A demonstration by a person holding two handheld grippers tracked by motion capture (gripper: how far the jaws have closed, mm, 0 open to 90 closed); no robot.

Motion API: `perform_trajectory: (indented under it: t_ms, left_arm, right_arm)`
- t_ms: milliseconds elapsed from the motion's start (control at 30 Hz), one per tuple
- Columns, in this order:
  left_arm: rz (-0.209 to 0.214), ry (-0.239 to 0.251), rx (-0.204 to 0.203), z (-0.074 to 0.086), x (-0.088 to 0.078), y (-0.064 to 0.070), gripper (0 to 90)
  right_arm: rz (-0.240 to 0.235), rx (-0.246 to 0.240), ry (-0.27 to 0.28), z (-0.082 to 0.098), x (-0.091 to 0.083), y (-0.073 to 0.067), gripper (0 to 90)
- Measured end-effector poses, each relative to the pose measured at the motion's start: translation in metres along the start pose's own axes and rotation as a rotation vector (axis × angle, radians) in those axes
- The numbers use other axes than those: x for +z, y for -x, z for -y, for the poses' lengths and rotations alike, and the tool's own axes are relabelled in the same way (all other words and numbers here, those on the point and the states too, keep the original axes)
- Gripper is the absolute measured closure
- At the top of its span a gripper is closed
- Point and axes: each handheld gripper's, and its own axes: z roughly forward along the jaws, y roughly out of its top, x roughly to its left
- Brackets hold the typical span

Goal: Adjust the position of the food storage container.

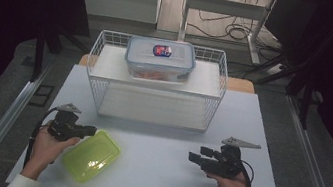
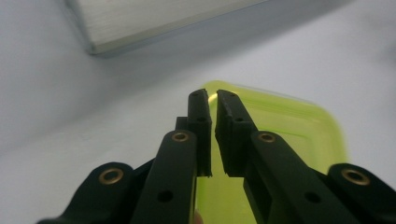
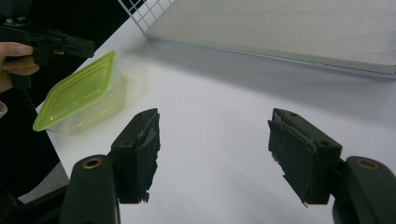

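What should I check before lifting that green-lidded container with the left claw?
1. Left claw shut at the rim of the green-lidded container: ok, jaws nearly together over the lid edge.
2. Rim actually pinched between the pads: cannot tell.
3. Right claw open and apart from the container: ok.
4. Wire rack lower shelf free for it: ok.
5. Blue-lidded box sitting steady on the upper shelf: ok.

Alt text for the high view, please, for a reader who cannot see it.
The left gripper is closed on the rim of a green-lidded container at the near left of a white table. The right gripper hovers open at the near right. Behind them, a white wire rack carries a blue-lidded box.
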Motion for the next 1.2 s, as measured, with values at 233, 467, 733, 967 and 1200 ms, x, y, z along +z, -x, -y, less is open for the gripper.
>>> perform_trajectory:
  t_ms: [233,467,733,967,1200]
  left_arm:
    - [-0.012,-0.046,0.006,-0.002,0.016,-0.01,90.0]
    - [0.038,-0.067,0.016,-0.011,0.03,-0.002,90.0]
    - [0.082,-0.111,0.117,-0.026,0.049,0.033,90.0]
    - [0.092,-0.071,0.133,-0.025,0.035,0.037,90.0]
    - [0.232,-0.034,0.144,0.003,-0.008,0.05,90.0]
  right_arm:
    - [-0.001,0.006,0.001,0.0,-0.001,0.001,33.5]
    - [0.003,0.008,-0.002,0.001,0.0,0.002,33.5]
    - [0.005,0.013,0.01,0.001,-0.002,0.003,33.5]
    - [0.002,0.014,0.013,0.001,-0.003,0.003,33.5]
    - [0.005,0.02,0.019,0.001,-0.005,0.004,33.5]
